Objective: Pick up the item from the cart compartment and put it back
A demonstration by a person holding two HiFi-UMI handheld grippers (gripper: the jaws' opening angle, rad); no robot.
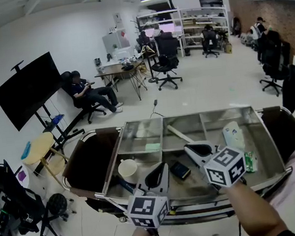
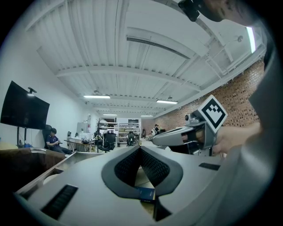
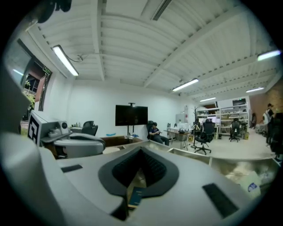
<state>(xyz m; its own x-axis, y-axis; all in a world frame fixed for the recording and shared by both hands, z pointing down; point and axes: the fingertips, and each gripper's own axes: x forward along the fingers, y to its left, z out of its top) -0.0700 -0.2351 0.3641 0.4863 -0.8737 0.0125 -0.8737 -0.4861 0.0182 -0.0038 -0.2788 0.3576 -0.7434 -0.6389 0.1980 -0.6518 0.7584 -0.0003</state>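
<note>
The silvery steel cart tray (image 1: 189, 116) holds a small dark-blue flat booklet (image 1: 180, 170), a white paper cup (image 1: 127, 171), a pale-green slip (image 1: 152, 146) and a white pouch (image 1: 233, 135) (blue print on it). The pale-grey left gripper (image 1: 156, 173) and pale-grey right gripper (image 1: 193, 150) carry black-and-white square-patterned marker cubes (image 1: 224, 167); their fingers (image 2: 154, 167) are black and cross-hatched.

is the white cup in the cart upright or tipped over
Upright: the white cup shows its round open mouth facing up in the cart.
</note>
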